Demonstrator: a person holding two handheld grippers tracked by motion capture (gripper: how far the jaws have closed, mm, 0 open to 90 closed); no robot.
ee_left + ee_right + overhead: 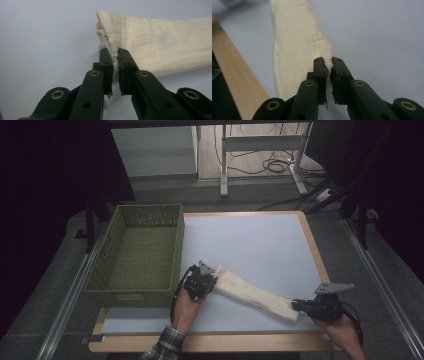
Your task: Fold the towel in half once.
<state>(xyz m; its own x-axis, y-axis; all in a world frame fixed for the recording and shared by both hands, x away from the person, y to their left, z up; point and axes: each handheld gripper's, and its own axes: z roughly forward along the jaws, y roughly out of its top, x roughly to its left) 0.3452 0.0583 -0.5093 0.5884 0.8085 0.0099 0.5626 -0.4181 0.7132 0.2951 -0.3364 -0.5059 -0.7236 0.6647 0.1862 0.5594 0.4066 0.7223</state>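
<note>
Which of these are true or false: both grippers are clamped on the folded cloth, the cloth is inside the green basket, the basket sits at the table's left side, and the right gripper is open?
1. Both grippers are clamped on the folded cream cloth. True: the left gripper pinches one end and the right gripper pinches the other.
2. The cloth is inside the green basket. False: it lies on the white table, to the right of the basket.
3. The basket sits at the table's left side. True.
4. The right gripper is open. False: its jaws are shut on the cloth's end.
</note>
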